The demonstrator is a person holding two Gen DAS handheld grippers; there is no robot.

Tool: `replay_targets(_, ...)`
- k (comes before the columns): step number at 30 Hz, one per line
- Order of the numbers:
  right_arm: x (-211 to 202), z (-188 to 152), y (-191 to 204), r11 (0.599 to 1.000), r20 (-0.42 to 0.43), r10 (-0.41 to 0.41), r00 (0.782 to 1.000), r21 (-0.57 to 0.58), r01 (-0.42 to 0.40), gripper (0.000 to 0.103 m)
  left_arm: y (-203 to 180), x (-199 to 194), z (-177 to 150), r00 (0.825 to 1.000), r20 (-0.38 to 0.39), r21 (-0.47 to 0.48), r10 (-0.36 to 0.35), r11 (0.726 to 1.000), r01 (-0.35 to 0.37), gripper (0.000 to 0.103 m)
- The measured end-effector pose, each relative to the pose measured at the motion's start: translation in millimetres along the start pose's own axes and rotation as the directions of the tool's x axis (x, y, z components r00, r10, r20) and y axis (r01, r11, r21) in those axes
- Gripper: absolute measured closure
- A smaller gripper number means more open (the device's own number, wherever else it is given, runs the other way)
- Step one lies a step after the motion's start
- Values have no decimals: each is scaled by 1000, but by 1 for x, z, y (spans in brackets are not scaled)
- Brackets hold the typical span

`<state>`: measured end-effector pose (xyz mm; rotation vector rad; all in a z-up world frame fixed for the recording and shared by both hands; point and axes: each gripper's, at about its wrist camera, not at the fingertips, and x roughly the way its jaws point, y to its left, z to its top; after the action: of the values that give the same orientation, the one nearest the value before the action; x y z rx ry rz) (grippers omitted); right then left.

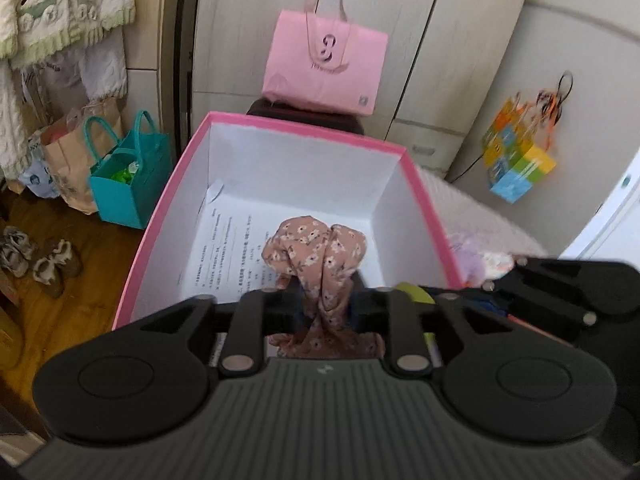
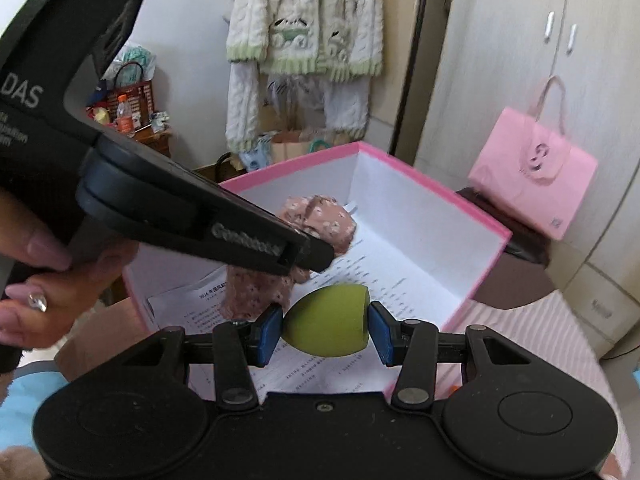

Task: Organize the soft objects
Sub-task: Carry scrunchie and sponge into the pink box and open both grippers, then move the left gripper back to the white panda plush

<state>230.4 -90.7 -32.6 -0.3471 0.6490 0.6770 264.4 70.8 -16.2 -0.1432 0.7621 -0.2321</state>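
Note:
A pink box (image 1: pixel 160 216) with white walls stands open; a printed sheet (image 1: pixel 228 248) lies on its floor. My left gripper (image 1: pixel 325 308) is shut on a brown floral cloth (image 1: pixel 316 248), bunched above and below the fingers and held over the box. In the right wrist view this left gripper (image 2: pixel 316 258) reaches in from the left with the floral cloth (image 2: pixel 324 220), a hand behind it. My right gripper (image 2: pixel 326 326) is shut on a soft green egg-shaped ball (image 2: pixel 328 320), over the near part of the pink box (image 2: pixel 420 176).
A pink tote bag (image 1: pixel 324 68) stands on a dark stool behind the box, in front of wardrobe doors. A teal bag (image 1: pixel 124 184), paper bags and shoes (image 1: pixel 36 260) sit on the wooden floor at left. Knitted garments (image 2: pixel 304 32) hang on the wall. A pink striped bedcover (image 2: pixel 540 340) lies right.

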Motion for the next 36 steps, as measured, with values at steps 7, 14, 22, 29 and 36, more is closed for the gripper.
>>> replay_targets(7,7,-2,-2,999,2,-34,999,19,34,26,4,-12,-5,999,39,27,-2,1000,1,36)
replay_targets(14,-25,-9,7,994,16,-113,993,6,113,16,-8,-44,-14,994,104,172,34,984,-51,30)
replay_targets(22,-78,-26,20,988,48,-150,987,41,148,15,-26,-99,-35,983,168,269,-69,963,21,25)
replay_targets(29,-120,-44,36,988,87,-151,985,41,148,15,-50,-126,-56,974,155,331,-164,938,105,24)
replay_targets(36,-157,-77,32,992,135,-119,984,66,111,11,-73,-125,-75,957,73,332,-282,911,243,18)
